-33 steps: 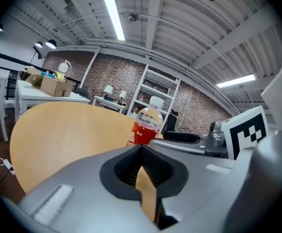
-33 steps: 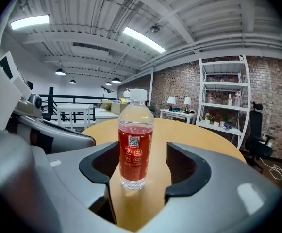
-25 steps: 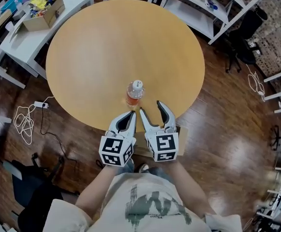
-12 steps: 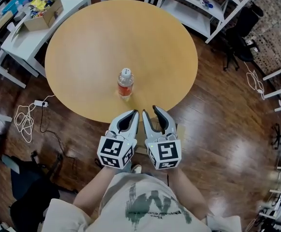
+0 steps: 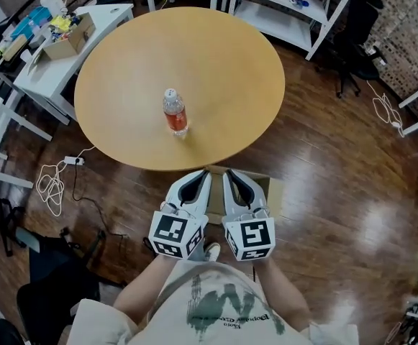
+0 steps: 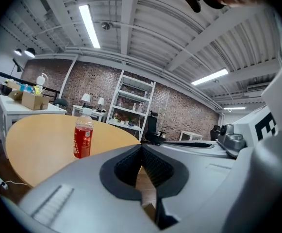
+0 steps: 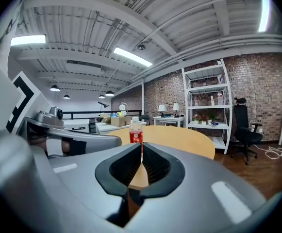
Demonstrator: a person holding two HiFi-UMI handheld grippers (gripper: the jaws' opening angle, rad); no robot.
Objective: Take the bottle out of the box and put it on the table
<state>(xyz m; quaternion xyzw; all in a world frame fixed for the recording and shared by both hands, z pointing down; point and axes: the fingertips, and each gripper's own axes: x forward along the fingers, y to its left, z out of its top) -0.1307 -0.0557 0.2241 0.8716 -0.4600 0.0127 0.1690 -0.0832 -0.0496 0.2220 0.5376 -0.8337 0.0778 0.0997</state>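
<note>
A clear bottle [image 5: 174,112] with red drink and a white cap stands upright on the round wooden table [image 5: 216,63], free of both grippers. It also shows in the left gripper view as the bottle [image 6: 83,139] and in the right gripper view as the bottle [image 7: 136,132]. My left gripper [image 5: 204,173] and right gripper [image 5: 227,172] hang side by side off the table's near edge, above an open cardboard box [image 5: 272,190] on the floor. The left gripper [image 6: 141,147] is shut and empty. The right gripper [image 7: 141,152] has just been closing and is shut, with nothing between its jaws.
A white desk [image 5: 86,56] with a carton and clutter stands at the back left. White shelving [image 5: 288,13] and an office chair [image 5: 349,45] stand at the back right. Cables [image 5: 50,185] lie on the wooden floor at the left.
Both grippers have drawn back from the bottle and off the table edge towards me. The right jaws went from open to shut. The bottle stays standing on the table.
</note>
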